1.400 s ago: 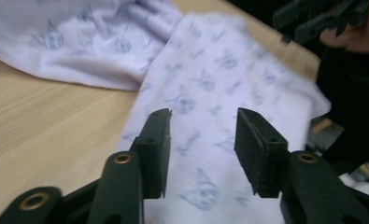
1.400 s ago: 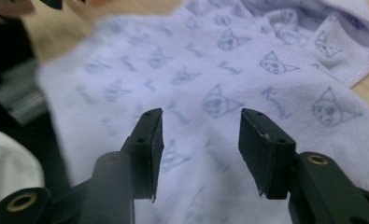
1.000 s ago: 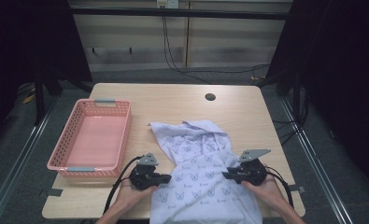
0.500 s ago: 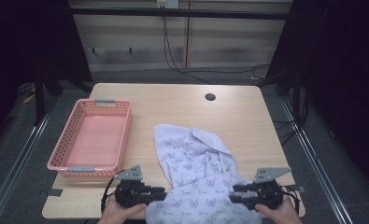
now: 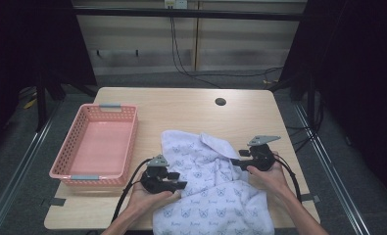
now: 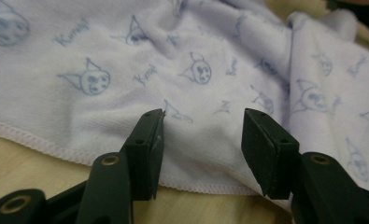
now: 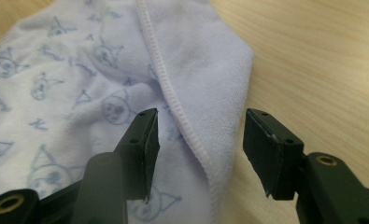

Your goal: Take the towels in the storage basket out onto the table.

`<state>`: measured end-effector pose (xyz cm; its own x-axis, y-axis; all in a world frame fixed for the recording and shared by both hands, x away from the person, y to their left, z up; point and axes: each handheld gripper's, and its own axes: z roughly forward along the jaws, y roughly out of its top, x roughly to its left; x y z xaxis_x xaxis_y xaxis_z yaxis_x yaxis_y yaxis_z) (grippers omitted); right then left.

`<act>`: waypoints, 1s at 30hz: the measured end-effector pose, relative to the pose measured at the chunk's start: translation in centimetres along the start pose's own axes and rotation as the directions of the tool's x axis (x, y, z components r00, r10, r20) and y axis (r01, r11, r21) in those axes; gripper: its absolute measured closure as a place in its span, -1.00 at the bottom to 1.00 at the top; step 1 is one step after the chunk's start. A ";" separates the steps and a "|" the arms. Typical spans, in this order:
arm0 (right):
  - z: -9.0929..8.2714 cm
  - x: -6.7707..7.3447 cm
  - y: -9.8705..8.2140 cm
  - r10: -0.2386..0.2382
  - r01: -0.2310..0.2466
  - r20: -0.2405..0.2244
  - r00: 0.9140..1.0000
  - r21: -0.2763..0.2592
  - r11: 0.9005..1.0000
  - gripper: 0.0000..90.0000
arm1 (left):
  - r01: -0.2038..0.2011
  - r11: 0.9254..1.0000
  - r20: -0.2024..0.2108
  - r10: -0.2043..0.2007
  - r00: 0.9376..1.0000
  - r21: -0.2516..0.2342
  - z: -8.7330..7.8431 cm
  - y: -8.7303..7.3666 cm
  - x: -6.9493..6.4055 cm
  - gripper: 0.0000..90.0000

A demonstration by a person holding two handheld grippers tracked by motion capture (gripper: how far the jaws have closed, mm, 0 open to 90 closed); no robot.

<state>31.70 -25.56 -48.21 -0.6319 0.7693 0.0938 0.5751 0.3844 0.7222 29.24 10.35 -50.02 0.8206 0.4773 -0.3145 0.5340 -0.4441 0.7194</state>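
- A soft, printed lilac towel [image 5: 208,191] lies rumpled on the table [image 5: 181,105], its near end spilling over the front edge.
- Left gripper [image 5: 181,185] and right gripper [image 5: 236,162]: jaws just opened, part-wide, gripping nothing.
- Light and floppy, it seems best pinched at the stitched hem [image 7: 173,105].

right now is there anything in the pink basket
No, the pink basket sits bare inside, and the printed towel lies on the table beside it.
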 end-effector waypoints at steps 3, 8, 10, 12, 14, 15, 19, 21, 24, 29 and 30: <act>0.8 0.0 -0.3 0.010 -0.010 -0.008 1.000 0.028 1.000 0.14 | -0.025 1.000 -0.023 0.025 0.999 0.014 0.8 0.0 -0.4 0.10; 0.6 0.6 -0.2 0.011 -0.011 -0.023 1.000 0.011 1.000 0.89 | -0.116 0.992 -0.079 0.121 0.990 0.058 0.5 0.0 -1.6 0.97; 0.1 0.6 -0.1 0.012 -0.012 -0.028 1.000 -0.005 1.000 0.91 | -0.109 0.994 -0.054 0.111 0.992 0.031 -0.3 0.0 -1.6 0.97; -2.7 0.7 0.3 0.036 -0.042 -0.067 0.997 -0.094 0.995 0.92 | -0.091 0.994 -0.023 0.090 0.996 -0.065 -3.2 0.2 -2.0 0.98; -4.4 0.9 0.3 0.036 -0.046 -0.080 0.996 -0.130 0.990 0.93 | -0.099 0.988 -0.030 0.096 0.995 -0.119 -5.4 -0.1 -2.5 0.98; -4.4 0.9 0.3 0.036 -0.046 -0.080 0.996 -0.130 0.990 0.93 | -0.099 0.988 -0.030 0.096 0.995 -0.119 -5.4 -0.1 -2.5 0.98; -7.6 1.1 -0.7 0.050 -0.059 -0.055 0.997 -0.181 0.982 0.92 | -0.051 0.978 -0.099 0.032 0.995 -0.200 -9.0 -1.0 -1.5 0.98; -8.1 0.5 -0.9 0.070 -0.076 -0.035 0.997 -0.190 0.979 0.92 | -0.036 0.973 -0.109 0.011 0.994 -0.229 -9.9 -0.8 -0.6 0.98; -8.9 -1.6 -0.9 0.140 -0.135 0.001 0.990 -0.252 0.958 0.93 | -0.027 0.969 -0.127 -0.005 0.992 -0.246 -10.5 -0.2 0.4 0.98; -7.2 -4.0 -0.3 0.168 -0.157 0.033 0.985 -0.216 0.964 0.82 | -0.013 0.980 -0.139 -0.015 0.990 -0.198 -8.3 0.4 1.2 0.94; -6.4 -4.2 -0.2 0.174 -0.166 0.025 0.984 -0.200 0.966 0.64 | 0.003 0.985 -0.117 -0.023 0.993 -0.173 -7.6 0.4 1.4 0.85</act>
<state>30.90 -32.20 -44.38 -0.5087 0.8372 0.2010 0.5561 0.1413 0.8190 29.00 16.63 -45.45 0.7785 0.5727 -0.2569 0.4930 -0.3046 0.8149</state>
